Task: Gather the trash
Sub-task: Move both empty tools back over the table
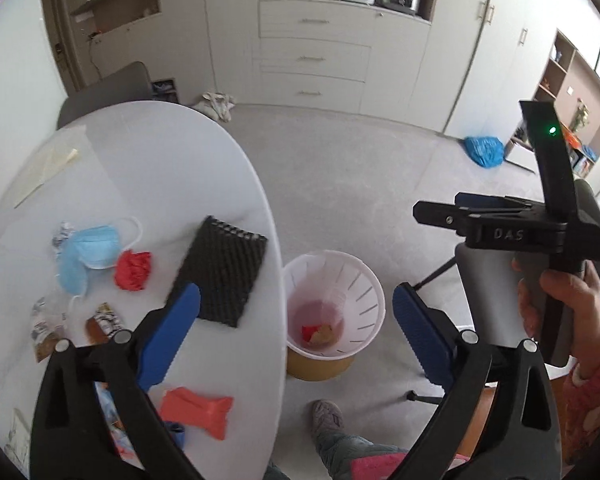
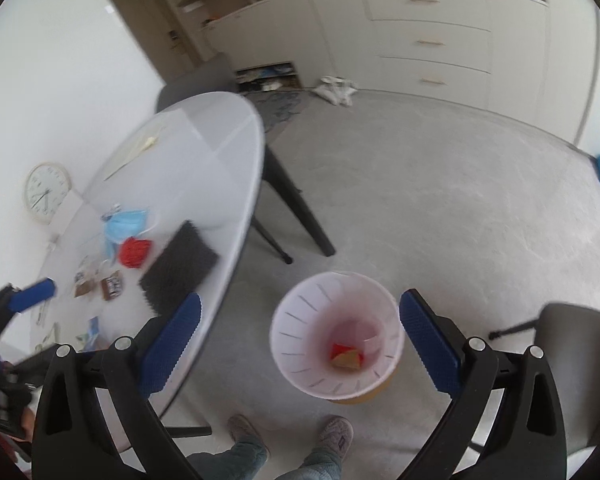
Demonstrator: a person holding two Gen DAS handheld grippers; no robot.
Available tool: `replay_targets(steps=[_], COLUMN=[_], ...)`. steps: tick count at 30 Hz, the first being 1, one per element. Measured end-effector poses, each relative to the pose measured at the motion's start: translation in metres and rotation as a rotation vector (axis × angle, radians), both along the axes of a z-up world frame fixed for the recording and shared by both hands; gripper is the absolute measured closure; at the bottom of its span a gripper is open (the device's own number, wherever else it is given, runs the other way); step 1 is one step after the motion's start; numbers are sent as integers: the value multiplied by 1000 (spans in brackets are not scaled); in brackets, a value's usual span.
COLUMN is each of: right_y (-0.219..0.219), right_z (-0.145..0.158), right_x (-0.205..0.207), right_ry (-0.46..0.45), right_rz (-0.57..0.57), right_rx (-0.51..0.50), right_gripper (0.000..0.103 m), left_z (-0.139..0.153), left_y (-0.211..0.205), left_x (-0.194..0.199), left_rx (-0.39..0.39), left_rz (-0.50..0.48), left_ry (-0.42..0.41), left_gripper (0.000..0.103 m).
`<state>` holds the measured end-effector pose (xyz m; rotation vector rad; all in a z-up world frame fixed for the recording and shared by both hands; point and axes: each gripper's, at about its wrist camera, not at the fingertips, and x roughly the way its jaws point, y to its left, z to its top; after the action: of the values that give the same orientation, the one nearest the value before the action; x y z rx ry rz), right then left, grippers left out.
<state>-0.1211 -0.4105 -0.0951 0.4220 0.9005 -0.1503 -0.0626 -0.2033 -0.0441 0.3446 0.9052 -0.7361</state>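
Both my left gripper (image 1: 296, 316) and right gripper (image 2: 300, 340) hang with jaws wide, empty. Reaching back, I risk nudging the crumpled red paper wad (image 1: 133, 270) off the round white worktop (image 1: 204, 184), missing the white slotted plastic bin (image 1: 334, 304) at lower centre.

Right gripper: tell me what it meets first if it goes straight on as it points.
Probably the white bin on the floor: the open, empty right gripper frames its mouth, though depth is unclear.

White slotted waste bin (image 1: 332, 304) holds red and tan scraps (image 2: 346, 354). On the white table (image 1: 148, 152): light-blue face mask (image 1: 90, 252), red crumpled wad (image 1: 133, 270) at its three o'clock, black ridged mat (image 1: 220, 272).
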Motion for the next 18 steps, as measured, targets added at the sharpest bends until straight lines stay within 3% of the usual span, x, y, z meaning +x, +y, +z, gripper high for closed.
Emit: replay_targets(steps=[4, 9, 14, 18], right_y=[43, 92, 111, 122], right_z=[-1, -24, -54, -73], right_x=[40, 94, 133, 155], right_ry=[-2, 65, 137, 183], right_rz=[142, 263, 212, 142], right_rx=[1, -18, 64, 15], right_gripper=[4, 4, 4, 9], left_z=[23, 31, 30, 28], left_y=[46, 100, 148, 180], left_x=[-1, 2, 11, 19], left_rx=[7, 33, 47, 56], left_rz=[103, 213, 319, 348], left_ry=[-65, -90, -93, -98], left_gripper=[8, 8, 8, 8])
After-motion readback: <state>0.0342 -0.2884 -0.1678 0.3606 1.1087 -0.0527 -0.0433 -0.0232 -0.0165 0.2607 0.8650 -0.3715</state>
